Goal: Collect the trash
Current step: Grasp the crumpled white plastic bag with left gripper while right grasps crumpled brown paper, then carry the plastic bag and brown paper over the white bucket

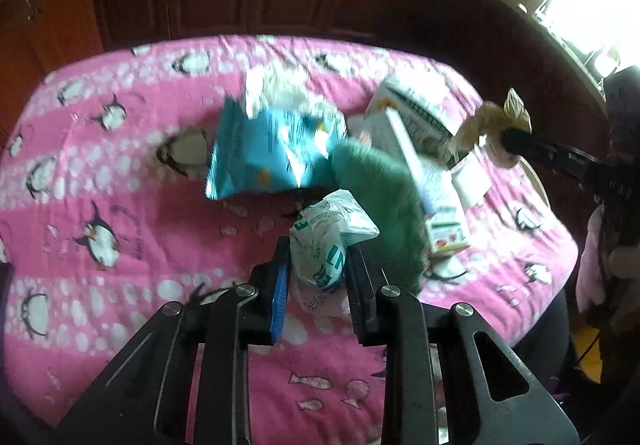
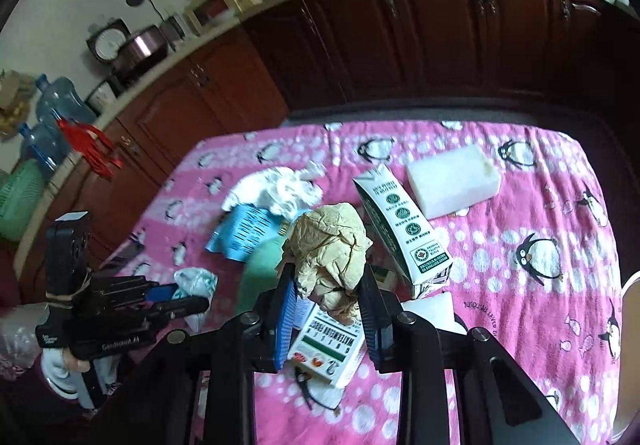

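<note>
- Pinching a crumpled white wrapper [image 1: 328, 241] with green print, the left gripper [image 1: 318, 277] has its jaws pressed onto the wrapper's sides; the wrapper sits at 6 o'clock of the litter pile, apparently just above the pink blanket [image 1: 120, 173].
- The right gripper [image 2: 330, 293] clamps a wad of tan paper [image 2: 330, 241], which bulges out above the pads at the 12 o'clock side.
- Both items look light, soft and crushable, so a squeeze on the bulk holds them; the wrapper's film may be slippery, so taking it at a bunched fold seems safer than at a loose edge.
- Litter on the blanket: a blue pouch [image 1: 272, 153] at 11 o'clock of the wrapper, white tissue [image 1: 280, 89] at 12 o'clock, a green cloth [image 1: 380, 197] at 2 o'clock, and cartons [image 1: 416, 117] beyond it.
- The cartons look stiff and light, best taken across a narrow face; the pouch looks slick and thin, best taken at an edge.
- Only the right wrist view shows a white foam block [image 2: 454, 181] at 1 o'clock of the paper, a flat box [image 2: 332, 345] under the jaws, and the left gripper from the side at 9 o'clock.
- Only the left wrist view shows the right gripper from outside at 2 o'clock, paper held clear of the blanket.
- No bin shows in either view.
</note>
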Available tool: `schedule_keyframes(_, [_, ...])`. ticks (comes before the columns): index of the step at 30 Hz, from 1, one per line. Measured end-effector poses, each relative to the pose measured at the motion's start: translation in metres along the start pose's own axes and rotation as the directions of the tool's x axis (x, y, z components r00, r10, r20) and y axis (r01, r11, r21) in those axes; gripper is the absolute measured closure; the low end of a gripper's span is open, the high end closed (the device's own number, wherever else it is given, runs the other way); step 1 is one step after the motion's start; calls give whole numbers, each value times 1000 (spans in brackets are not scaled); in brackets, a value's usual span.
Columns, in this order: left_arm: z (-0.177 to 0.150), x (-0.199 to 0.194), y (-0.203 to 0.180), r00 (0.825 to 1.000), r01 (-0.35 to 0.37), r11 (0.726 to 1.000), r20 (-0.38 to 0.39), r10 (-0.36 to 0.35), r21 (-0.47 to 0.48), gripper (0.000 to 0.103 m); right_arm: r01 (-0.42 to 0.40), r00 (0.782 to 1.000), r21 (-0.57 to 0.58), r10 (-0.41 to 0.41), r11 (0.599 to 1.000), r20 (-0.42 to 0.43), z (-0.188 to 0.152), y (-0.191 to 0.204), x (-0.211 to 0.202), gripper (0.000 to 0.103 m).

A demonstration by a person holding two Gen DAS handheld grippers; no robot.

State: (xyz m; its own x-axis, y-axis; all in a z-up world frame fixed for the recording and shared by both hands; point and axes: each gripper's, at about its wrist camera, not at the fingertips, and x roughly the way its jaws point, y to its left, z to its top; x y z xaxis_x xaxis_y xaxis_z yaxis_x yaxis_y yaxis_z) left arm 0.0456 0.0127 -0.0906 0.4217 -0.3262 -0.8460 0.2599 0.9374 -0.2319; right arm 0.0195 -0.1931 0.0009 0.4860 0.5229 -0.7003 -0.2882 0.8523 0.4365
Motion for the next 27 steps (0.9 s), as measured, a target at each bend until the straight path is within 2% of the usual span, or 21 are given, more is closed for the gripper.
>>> schedule_keyframes(9, [18,-24,-36,997,6,999,79,-10,51,80,-10,998,3,9,1000,66,-5,1,-38,75])
schedule_keyframes(27, [55,-25,-130,987,-18,982,162,-13,189,80,47,980,90,-63,995,188,-23,-35,-113,75])
